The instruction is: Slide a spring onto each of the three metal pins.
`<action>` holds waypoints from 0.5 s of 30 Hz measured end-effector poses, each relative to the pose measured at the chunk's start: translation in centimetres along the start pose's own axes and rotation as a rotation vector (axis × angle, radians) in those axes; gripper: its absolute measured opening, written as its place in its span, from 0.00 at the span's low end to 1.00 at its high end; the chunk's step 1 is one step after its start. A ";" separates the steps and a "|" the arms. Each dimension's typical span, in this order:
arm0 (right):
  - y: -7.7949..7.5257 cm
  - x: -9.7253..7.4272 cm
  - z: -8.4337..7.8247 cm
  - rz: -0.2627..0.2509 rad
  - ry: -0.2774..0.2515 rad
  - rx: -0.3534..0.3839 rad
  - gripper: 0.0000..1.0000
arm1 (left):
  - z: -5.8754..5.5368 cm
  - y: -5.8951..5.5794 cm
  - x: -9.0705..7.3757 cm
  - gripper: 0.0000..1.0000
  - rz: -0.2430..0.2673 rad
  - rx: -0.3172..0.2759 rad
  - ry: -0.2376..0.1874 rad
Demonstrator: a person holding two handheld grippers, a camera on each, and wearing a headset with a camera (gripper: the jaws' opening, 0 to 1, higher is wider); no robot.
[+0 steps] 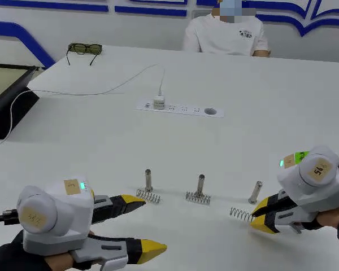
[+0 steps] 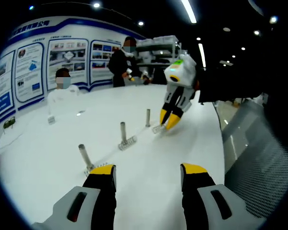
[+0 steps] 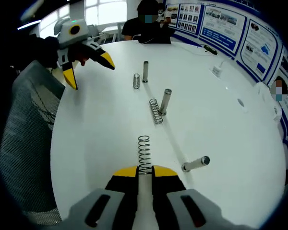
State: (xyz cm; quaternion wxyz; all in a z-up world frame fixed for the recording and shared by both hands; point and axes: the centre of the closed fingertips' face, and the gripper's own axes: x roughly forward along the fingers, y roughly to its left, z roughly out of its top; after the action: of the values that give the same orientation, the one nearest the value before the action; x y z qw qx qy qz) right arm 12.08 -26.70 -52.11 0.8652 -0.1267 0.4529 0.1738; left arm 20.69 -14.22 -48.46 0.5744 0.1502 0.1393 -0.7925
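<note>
1. Head view: Your right gripper (image 1: 261, 218) sits at the near right of the white table (image 1: 260, 130). Its yellow-tipped jaws are pinched together on one end of the held spring (image 1: 240, 214).
   - The spring's long axis lies flat and points left from the tips.
   - The right pin (image 1: 255, 192) stands upright just beyond the tips, on the far side. By my judgement the spring has to be turned upright before it can drop over the pin.
   - The middle pin (image 1: 200, 184) and left pin (image 1: 148, 179) each have a spring lying at their base: the middle spring (image 1: 198, 197) and the left spring (image 1: 148, 196).
   - No pin wears a spring.
   - Your left gripper (image 1: 143, 226) is at the near left, jaws spread wide and holding nothing. It is nearest the left pin.

2. Left gripper view: Your own two jaws rise wide apart with bare table between them.
   - The three pins run away in a row towards the right gripper, which points down beside the farthest one.
   - The held spring is small and hard to make out here.

3. Right gripper view: The jaws meet around the spring's near end, and the coils run straight ahead.
   - The right pin sits close by on the right and looks tilted, probably from the camera's roll.
   - I cannot tell whether the spring's free end touches the table.
</note>
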 end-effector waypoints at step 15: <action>2.8 1.0 3.3 0.069 -0.025 -0.098 0.12 | -0.2 -0.6 1.9 0.49 -0.041 0.028 0.026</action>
State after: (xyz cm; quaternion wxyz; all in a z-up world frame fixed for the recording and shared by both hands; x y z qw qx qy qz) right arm 13.83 -22.70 -51.26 0.8571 -0.1512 0.4370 0.2271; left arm 19.59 -15.60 -49.35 0.5539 0.1655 0.1390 -0.8040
